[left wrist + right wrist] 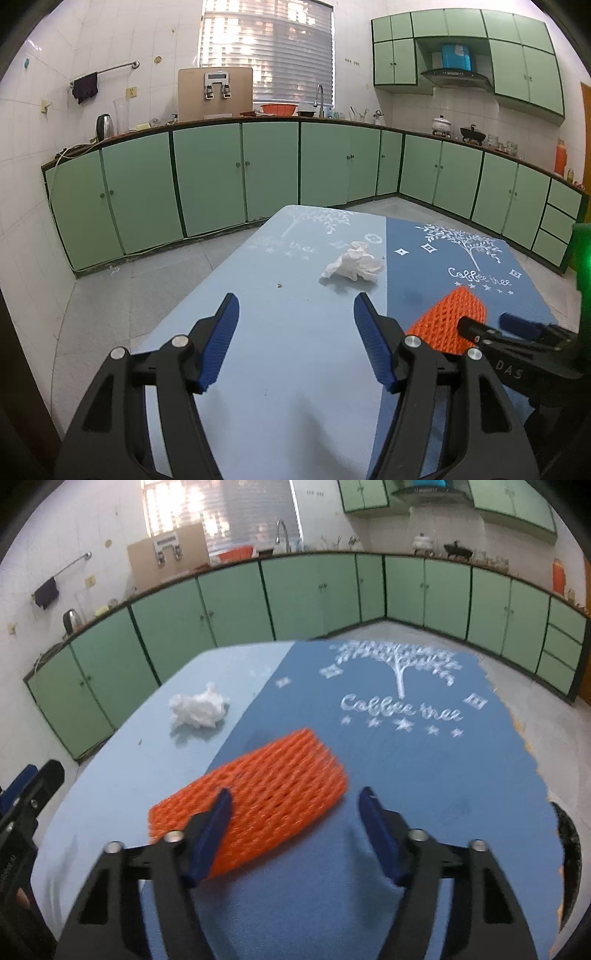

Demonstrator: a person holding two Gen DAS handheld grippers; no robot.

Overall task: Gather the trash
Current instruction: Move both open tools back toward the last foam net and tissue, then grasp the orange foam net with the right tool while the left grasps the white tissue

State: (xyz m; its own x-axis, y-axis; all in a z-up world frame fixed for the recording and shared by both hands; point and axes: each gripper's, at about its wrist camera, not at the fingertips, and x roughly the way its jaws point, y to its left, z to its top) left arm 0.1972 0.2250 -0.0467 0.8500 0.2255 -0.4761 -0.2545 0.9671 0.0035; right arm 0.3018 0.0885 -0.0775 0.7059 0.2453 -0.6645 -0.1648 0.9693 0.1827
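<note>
A crumpled white tissue [352, 265] lies on the light blue part of the table cloth; it also shows in the right wrist view [197, 710]. An orange foam net sleeve [255, 797] lies flat on the cloth; it shows in the left wrist view [445, 320] too. My left gripper [295, 306] is open and empty, above the cloth, short of the tissue. My right gripper [295, 801] is open above the cloth; its left finger [214, 821] overlaps the sleeve's near end. The right gripper [491, 326] shows in the left wrist view beside the sleeve.
The table cloth [406, 775] is two-tone blue with a white tree print. A small crumb [279, 284] lies left of the tissue. Green cabinets [207, 173] line the walls beyond a grey floor. A dark curved object [570, 845] is at the cloth's right edge.
</note>
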